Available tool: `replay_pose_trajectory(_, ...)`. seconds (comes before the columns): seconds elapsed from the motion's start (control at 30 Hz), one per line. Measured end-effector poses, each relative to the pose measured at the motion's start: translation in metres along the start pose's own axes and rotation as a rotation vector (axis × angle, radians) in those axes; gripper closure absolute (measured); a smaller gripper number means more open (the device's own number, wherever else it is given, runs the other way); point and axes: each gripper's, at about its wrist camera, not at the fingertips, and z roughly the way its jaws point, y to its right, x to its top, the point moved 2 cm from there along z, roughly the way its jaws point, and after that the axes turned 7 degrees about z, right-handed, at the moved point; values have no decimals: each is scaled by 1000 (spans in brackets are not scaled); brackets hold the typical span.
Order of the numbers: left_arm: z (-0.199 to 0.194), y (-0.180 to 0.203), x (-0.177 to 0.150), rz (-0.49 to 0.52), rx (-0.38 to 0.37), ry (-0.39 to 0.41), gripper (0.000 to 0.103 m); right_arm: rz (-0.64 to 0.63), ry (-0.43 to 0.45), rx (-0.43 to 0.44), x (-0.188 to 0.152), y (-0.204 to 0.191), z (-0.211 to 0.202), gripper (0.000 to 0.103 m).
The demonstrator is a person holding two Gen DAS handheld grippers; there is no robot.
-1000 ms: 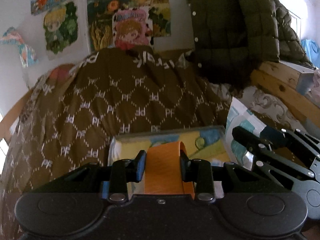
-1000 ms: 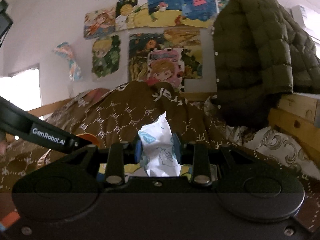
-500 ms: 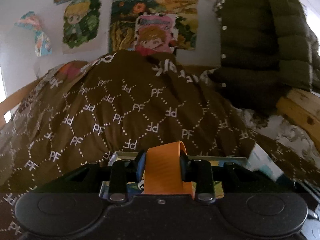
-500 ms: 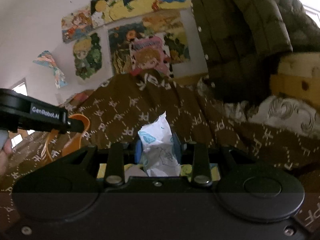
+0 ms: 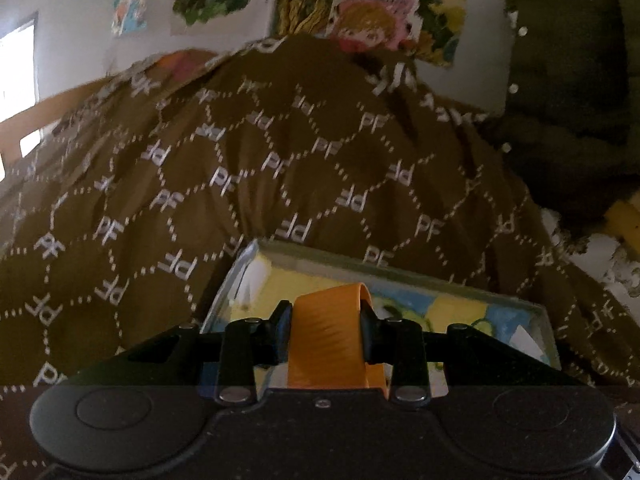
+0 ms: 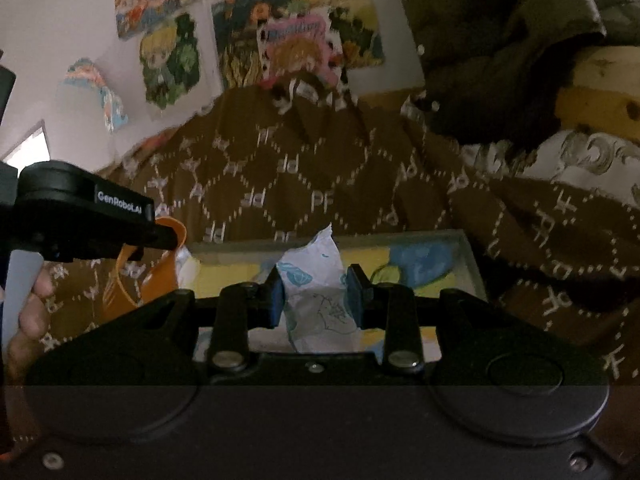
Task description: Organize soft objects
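My left gripper (image 5: 325, 326) is shut on an orange ribbed band (image 5: 326, 340), held just above a shallow box (image 5: 400, 274) with a yellow and blue cartoon lining that lies on the brown quilt. My right gripper (image 6: 316, 294) is shut on a crumpled white packet with blue leaf prints (image 6: 320, 296), hovering over the same box (image 6: 466, 256). In the right wrist view the left gripper (image 6: 160, 236) enters from the left with the orange band (image 6: 160, 268) hanging as a loop below it, and a person's fingers (image 6: 32, 320) show at the edge.
A brown quilt printed with white "PF" letters (image 5: 280, 160) is heaped on the bed behind the box. A dark green puffer jacket (image 5: 572, 80) hangs at the right over a wooden bed frame (image 6: 600, 104). Cartoon posters (image 6: 248, 40) cover the white wall.
Both grippers have come down toward the quilt with their loads still held. The box has grown larger under them, and the left gripper has rolled so the scene tilts.
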Motion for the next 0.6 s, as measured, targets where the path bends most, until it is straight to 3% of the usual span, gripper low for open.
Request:
replay_pose_trajectory(0.13, 7, -4, -11, -22, -8, -45, 67, -47, -42, -14, -2, -21, 30, 77)
replay_pose_trajectory(0.4, 13, -6, -20, -22, -43, -99, 66, -41, -53, -5, -9, -28, 34, 72)
replay_pose_trajectory(0.47, 13, -7, -20, -22, -51, -107, 66, -34, -49, -2, -7, -23, 29, 63)
replay_pose_trajectory(0.6, 8, -9, -19, -33, -58, -99, 59, -26, -45, 1, -7, -21, 30, 58)
